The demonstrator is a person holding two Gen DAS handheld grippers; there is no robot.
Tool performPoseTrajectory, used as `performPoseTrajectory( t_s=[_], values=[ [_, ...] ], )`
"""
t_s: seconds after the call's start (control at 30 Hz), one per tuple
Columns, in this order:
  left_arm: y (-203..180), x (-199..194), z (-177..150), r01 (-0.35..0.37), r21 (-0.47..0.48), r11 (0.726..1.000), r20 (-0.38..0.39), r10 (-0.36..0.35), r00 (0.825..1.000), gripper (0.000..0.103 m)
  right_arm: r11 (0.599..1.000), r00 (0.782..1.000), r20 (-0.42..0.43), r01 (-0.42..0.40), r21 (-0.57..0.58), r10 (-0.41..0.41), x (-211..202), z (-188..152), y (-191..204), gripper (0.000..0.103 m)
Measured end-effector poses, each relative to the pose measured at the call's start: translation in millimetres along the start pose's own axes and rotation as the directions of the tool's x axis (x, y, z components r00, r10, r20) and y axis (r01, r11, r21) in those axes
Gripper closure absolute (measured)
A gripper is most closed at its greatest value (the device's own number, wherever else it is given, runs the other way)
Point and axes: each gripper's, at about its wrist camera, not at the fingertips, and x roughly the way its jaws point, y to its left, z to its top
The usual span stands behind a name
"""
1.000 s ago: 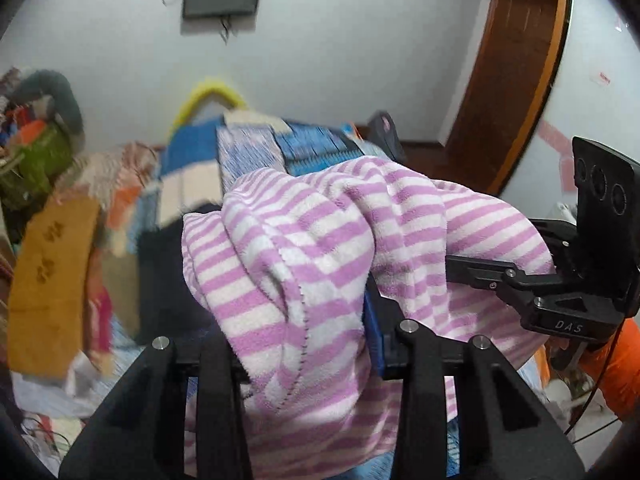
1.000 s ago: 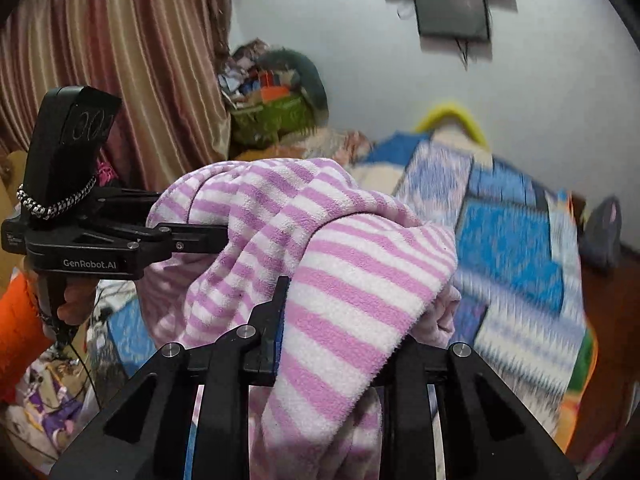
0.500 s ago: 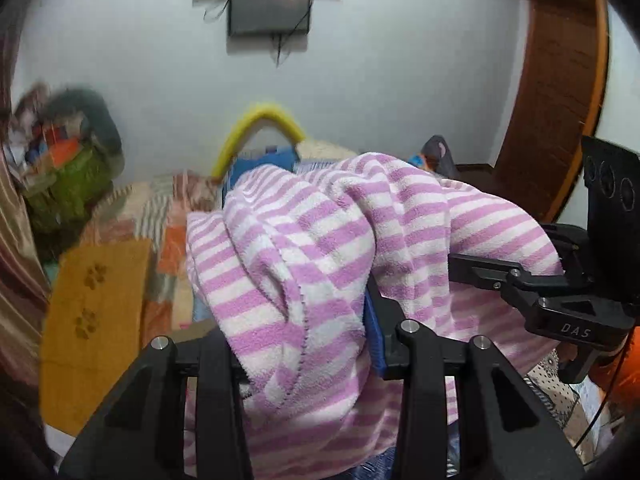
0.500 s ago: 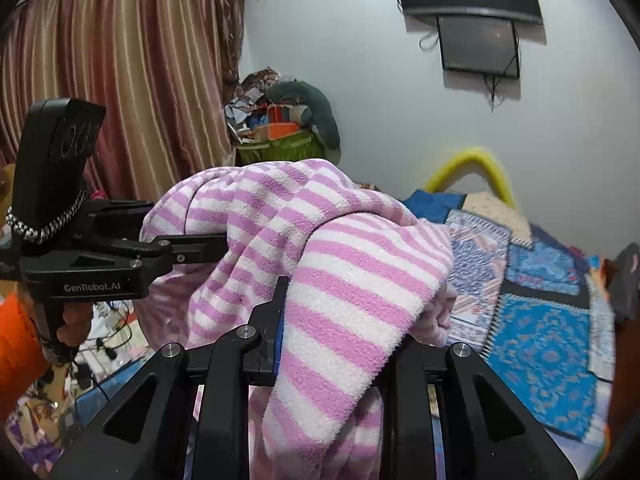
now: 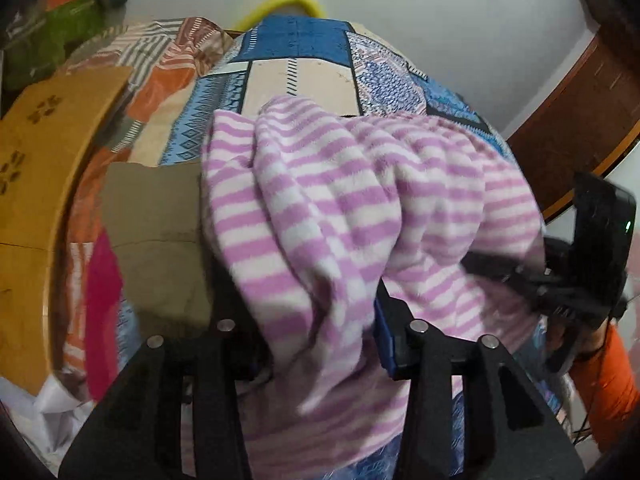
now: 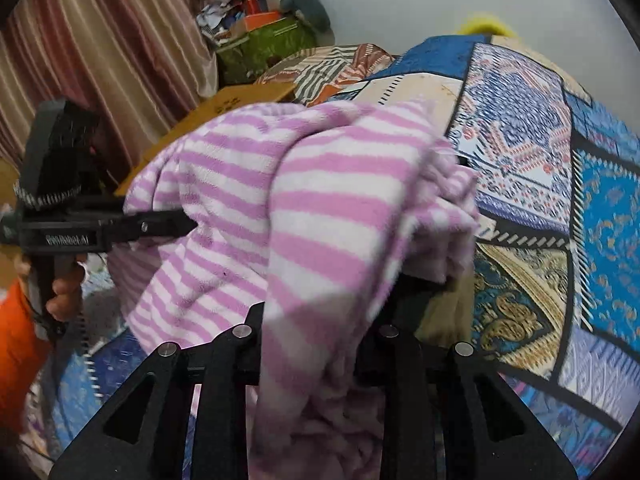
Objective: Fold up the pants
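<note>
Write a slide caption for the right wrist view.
Right tongs and left tongs carry bunched pink-striped pants above a patchwork bedspread.

A fluffy, matt fleece cloth is seen in the pink-and-white striped pants (image 5: 344, 208). Matt black plastic with shiny metal pins is shown by the left hand-held gripper (image 5: 316, 344). Beyond it, a woven, printed patchwork bedcover (image 6: 532, 152) is spread.
</note>
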Motion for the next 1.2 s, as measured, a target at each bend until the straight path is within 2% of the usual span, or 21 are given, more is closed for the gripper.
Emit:
performPoseTrajectory(
  t_s=[0.07,0.2,0.33,0.4,0.5,0.57,0.63,0.7,0.73,0.8,0.83,0.93,1.0,1.1,1.2],
  values=[
    [-0.1,-12.2,0.3,-0.032,0.01,0.999,0.005,0.032,0.999,0.053,1.0,1.0,-0.003,0.015,0.0,-0.015,-8.2,-3.5,3.1,0.077],
    [-5.8,-47.0,-10.8,-0.134,0.046,0.99,0.048,0.132,0.99,0.053,0.996,0.997,-0.016,0.079,-0.029,-0.08,-35.8,-9.5,4.4,0.07],
    [-16.4,-76.9,-5.9,-0.261,0.08,0.962,0.128,0.25,0.96,0.053,0.987,0.988,0.045,0.15,-0.065,-0.147,-66.3,-4.8,1.5,0.07],
    [-25.6,-91.7,1.8,-0.28,0.081,0.956,0.195,0.26,0.946,0.054,0.979,0.979,0.107,0.184,-0.091,-0.174,-80.7,2.3,5.2,0.07],
    [-41.0,-96.9,17.2,-0.236,0.081,0.968,0.248,0.21,0.946,0.061,0.976,0.966,0.205,0.183,-0.114,-0.157,-92.0,20.3,16.6,0.07],
    [-50.1,-87.2,27.3,-0.208,0.093,0.974,0.237,0.181,0.954,0.086,0.978,0.965,0.225,0.165,-0.128,-0.133,-84.9,32.0,25.3,0.07],
    [-58.8,-63.8,36.4,-0.198,0.101,0.975,0.205,0.174,0.963,0.097,0.979,0.969,0.225,0.136,-0.149,-0.1,-71.0,39.6,32.3,0.07],
    [-60.7,-35.7,42.1,-0.187,0.105,0.977,0.155,0.17,0.973,0.097,0.981,0.976,0.205,0.11,-0.163,-0.076,-49.8,45.4,36.8,0.077],
    [-59.6,-18.9,43.9,-0.206,0.106,0.973,0.124,0.192,0.973,0.097,0.982,0.983,0.173,0.097,-0.159,-0.069,-33.3,48.8,35.2,0.081],
    [-54.6,5.8,45.1,-0.268,0.119,0.956,0.099,0.257,0.961,0.097,0.982,0.988,0.128,0.108,-0.154,-0.089,-10.8,48.1,31.0,0.084],
    [-50.5,13.2,45.9,-0.279,0.117,0.953,0.096,0.269,0.958,0.097,0.977,0.986,0.111,0.141,-0.162,-0.124,2.3,46.8,25.9,0.086],
    [-41.1,18.9,49.6,-0.272,0.092,0.958,0.093,0.264,0.96,0.096,0.974,0.985,0.087,0.161,-0.157,-0.149,14.9,44.1,10.1,0.09],
    [-38.1,17.0,49.3,-0.261,0.089,0.961,0.086,0.254,0.963,0.096,0.976,0.984,0.086,0.165,-0.139,-0.154,12.1,41.2,2.1,0.103],
    [-37.6,10.7,45.2,-0.274,0.097,0.957,0.088,0.266,0.96,0.097,0.977,0.986,0.056,0.163,-0.135,-0.156,5.0,35.7,-6.4,0.103],
    [-30.4,-1.0,38.4,-0.308,0.088,0.947,0.102,0.299,0.949,0.099,0.975,0.985,0.022,0.171,-0.143,-0.17,-0.7,24.8,-9.7,0.103]
  ],
)
